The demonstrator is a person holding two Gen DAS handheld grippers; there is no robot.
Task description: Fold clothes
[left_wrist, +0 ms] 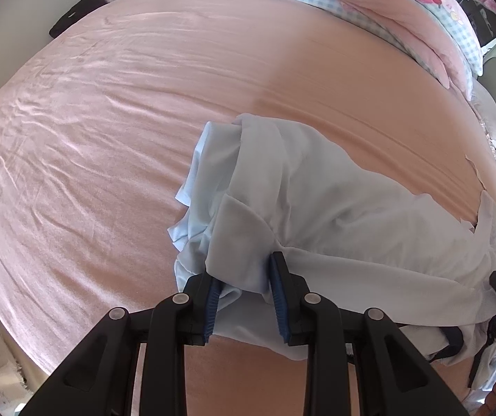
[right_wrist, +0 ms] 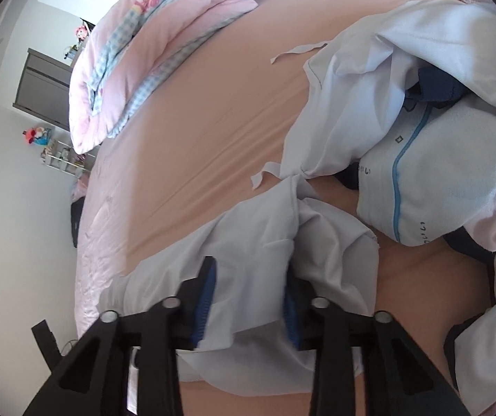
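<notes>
Two grippers on one pale blue garment [left_wrist: 317, 201] on the bed: the left gripper [left_wrist: 244, 277] is clamped on a bunched fold at its near end, and the right gripper [right_wrist: 248, 294] has cloth between its pads [right_wrist: 206, 298], though the blur hides whether they actually press on it. The pink sheet [left_wrist: 109, 138] covers the whole bed, with one folded pink-and-checked quilt [left_wrist: 421, 17] at the far end and white walls behind. One heap of clothes [right_wrist: 438, 173] lies just beside the garment, a zipped fleece top on it.
</notes>
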